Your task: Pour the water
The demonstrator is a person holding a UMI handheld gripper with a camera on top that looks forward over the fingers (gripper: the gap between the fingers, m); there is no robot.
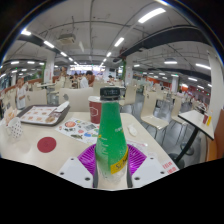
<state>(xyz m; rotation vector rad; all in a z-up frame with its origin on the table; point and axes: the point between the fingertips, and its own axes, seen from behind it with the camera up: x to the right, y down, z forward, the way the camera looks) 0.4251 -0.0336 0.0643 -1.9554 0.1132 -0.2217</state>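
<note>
Canteen table (60, 150), green bottle (111, 140) clamped in tongs (111, 168)

Pale counter (30, 150) carries red cup (96, 107) beyond green bottle (111, 140); printed placemat (79, 127) beside cup, red round coaster (47, 144) nearer, loaded tray (42, 115) further off.

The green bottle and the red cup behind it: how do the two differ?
1. The green bottle is held between the gripper's fingers; the red cup stands free on the table, beyond them.
2. The bottle is closed with a red cap; the cup is open at the top.
3. The bottle is green plastic with a narrow neck; the cup is red and wide-mouthed.
Both stand upright.
</note>
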